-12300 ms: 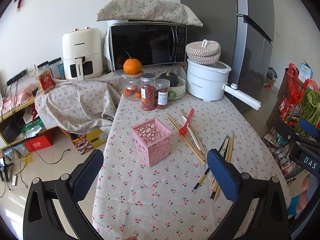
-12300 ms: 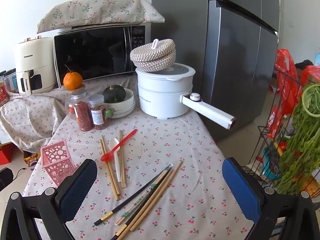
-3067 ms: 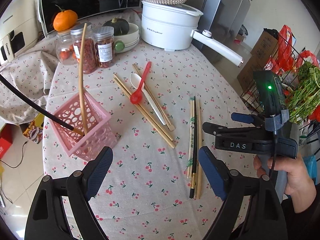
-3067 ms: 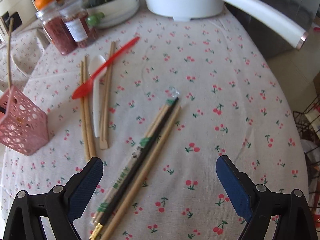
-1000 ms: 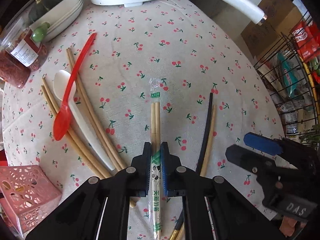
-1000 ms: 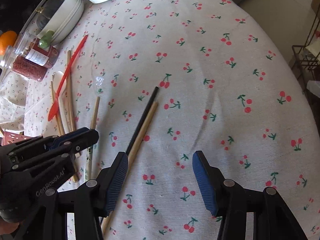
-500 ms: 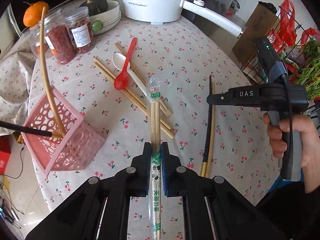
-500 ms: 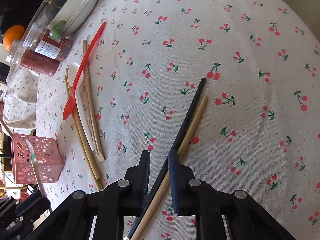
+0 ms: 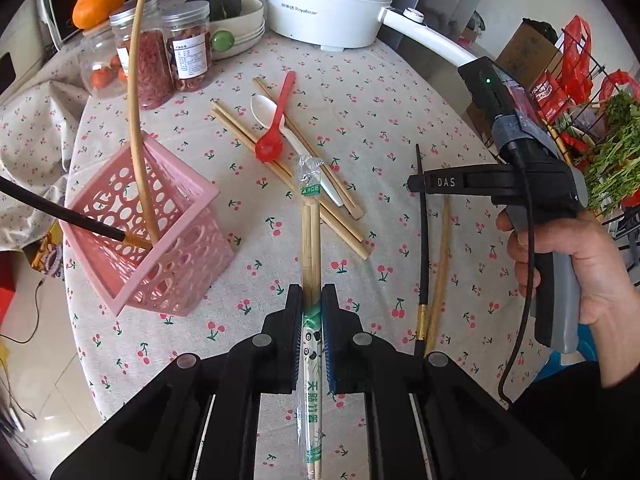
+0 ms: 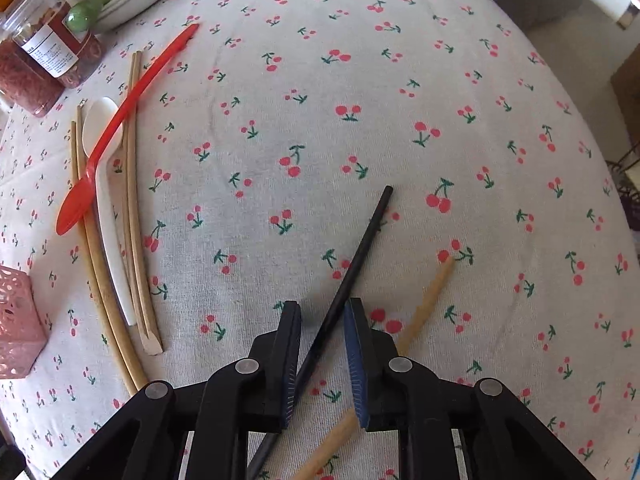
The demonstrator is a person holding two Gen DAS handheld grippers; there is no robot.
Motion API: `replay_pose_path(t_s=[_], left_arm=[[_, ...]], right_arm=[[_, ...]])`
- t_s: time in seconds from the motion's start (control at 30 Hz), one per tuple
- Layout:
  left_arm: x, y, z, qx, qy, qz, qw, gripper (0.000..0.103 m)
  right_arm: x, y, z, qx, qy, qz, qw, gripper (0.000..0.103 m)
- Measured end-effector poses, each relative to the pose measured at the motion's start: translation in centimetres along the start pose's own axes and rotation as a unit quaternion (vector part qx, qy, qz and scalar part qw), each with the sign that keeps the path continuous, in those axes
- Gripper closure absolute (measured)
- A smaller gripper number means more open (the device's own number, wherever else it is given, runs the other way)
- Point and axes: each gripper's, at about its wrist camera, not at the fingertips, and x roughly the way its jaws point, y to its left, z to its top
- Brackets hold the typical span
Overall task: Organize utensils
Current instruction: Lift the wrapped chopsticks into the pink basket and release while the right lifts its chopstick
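Left gripper jaws are pinching the plastic-wrapped bamboo chopstick pair; right gripper jaws are opening around the slim black chopstick, apparently without pressing it.

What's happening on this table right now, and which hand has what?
A person is sorting utensils into the pink perforated basket, which already holds a black chopstick and a tan one. The left gripper is shut on a plastic-wrapped pair of bamboo chopsticks, lifted above the cherry-print tablecloth. The right gripper has a loose black chopstick between its jaws, which are opening; a tan chopstick lies beside it. A red plastic spoon, white spoon and more bamboo chopsticks wait on the cloth.
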Motion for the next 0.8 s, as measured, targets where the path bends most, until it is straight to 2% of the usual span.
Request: replay_pose_path(t_s=[0.07, 0.1, 0.23, 0.33, 0.47, 0.6, 0.8], left_arm=[[-0.3, 0.4, -0.2, -0.008, -0.008, 0.001, 0.9999, 0.094], [-0.5, 0.6, -0.2, -0.012, -0.012, 0.001, 0.9999, 0.094], [-2.3, 0.8, -0.7, -0.018, -0.048, -0.002, 0.9987, 0.094], [-4.2, 0.9, -1.2, -0.019, -0.081, 0.000, 0.9965, 0.094], [-6.7, 1.1, -2.0, -0.016, -0.132, 0.006, 0.9911, 0.094], [-9.4, 1.6, -2.5, -0.022, -0.192, 0.006, 0.9812, 0.094], [-12.8, 2.7, -2.8, -0.051, -0.286, 0.031, 0.9564, 0.094]], right_arm=[[0.1, 0.2, 0.1, -0.006, -0.016, -0.001, 1.000, 0.092], [0.1, 0.1, 0.1, 0.000, -0.024, 0.010, 1.000, 0.093], [-0.5, -0.7, -0.1, 0.023, -0.044, 0.079, 0.996, 0.097], [-3.1, -0.7, -0.8, 0.015, -0.095, 0.107, 0.990, 0.097], [-7.5, -0.6, -1.9, -0.001, -0.170, 0.149, 0.974, 0.098], [-11.3, -0.3, -3.7, -0.011, -0.231, 0.178, 0.957, 0.098], [-15.3, -0.4, -6.2, -0.016, -0.296, 0.202, 0.933, 0.098]])
